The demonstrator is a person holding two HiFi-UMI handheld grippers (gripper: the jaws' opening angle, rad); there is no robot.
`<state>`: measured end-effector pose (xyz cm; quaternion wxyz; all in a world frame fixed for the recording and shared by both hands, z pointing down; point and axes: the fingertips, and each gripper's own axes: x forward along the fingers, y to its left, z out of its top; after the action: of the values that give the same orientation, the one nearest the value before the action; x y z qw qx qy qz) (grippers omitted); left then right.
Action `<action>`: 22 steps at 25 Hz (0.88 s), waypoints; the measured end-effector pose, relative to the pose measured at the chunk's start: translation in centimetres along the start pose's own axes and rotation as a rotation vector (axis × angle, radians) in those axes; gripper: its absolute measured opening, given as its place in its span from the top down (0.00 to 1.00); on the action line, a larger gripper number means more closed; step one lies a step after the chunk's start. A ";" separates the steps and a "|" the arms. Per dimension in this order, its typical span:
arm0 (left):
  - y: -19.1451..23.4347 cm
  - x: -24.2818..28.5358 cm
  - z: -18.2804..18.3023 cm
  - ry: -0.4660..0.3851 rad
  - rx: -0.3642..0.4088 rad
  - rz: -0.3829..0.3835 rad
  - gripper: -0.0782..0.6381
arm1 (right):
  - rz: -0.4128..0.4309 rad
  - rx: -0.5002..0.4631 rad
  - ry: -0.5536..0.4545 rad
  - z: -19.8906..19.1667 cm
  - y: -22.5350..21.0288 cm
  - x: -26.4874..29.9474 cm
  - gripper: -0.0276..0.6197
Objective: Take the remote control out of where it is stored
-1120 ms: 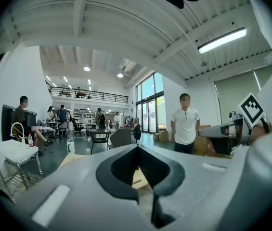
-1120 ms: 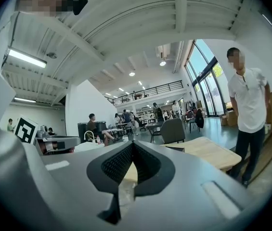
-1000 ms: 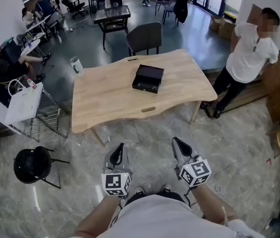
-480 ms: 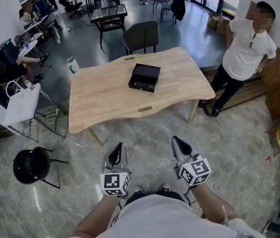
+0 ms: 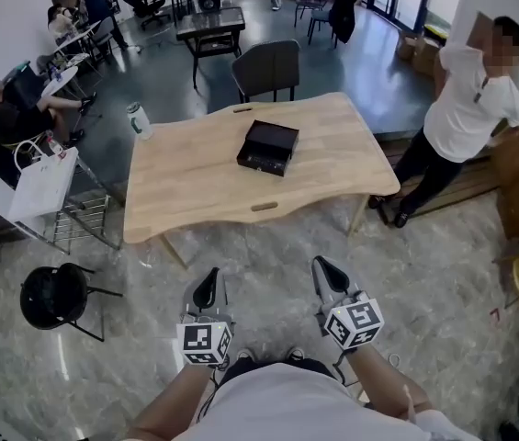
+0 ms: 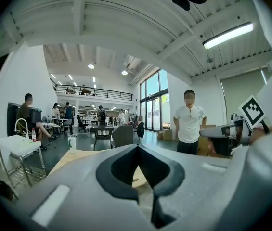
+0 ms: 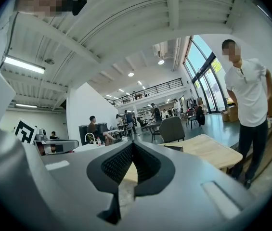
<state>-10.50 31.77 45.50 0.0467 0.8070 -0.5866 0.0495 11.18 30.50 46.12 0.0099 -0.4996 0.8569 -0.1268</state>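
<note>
Still far from the table [image 5: 195, 186], black box [image 5: 268, 148] on it, left gripper [image 5: 208, 288] and right gripper [image 5: 325, 275] lower, jaws pressed together, empty.

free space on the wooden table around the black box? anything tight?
The table is mostly bare: a wide patch left of the black box up to the near edge, and a smaller one between the box and the right edge. Only the far left corner is taken, by a bottle. The grey chair sits close to the far edge.
</note>
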 end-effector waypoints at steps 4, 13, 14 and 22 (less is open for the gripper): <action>-1.2 0.5 -0.9 0.021 -0.031 0.037 0.89 | 0.022 0.009 0.000 -0.3 -1.9 -0.2 0.92; -2.4 2.7 -0.8 0.025 -0.010 0.093 0.89 | 0.062 0.039 0.006 -0.6 -5.3 1.6 0.92; -2.3 3.2 -0.8 0.025 -0.007 0.094 0.89 | 0.064 0.038 0.007 -0.6 -5.6 2.1 0.92; 1.2 11.1 -0.1 -0.009 0.013 0.069 0.89 | 0.043 0.014 0.023 -0.4 -8.4 9.4 0.92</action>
<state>-8.21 21.02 47.14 0.0371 0.7869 -0.6138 0.0510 13.60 18.62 49.40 0.0064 -0.4793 0.8666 -0.1384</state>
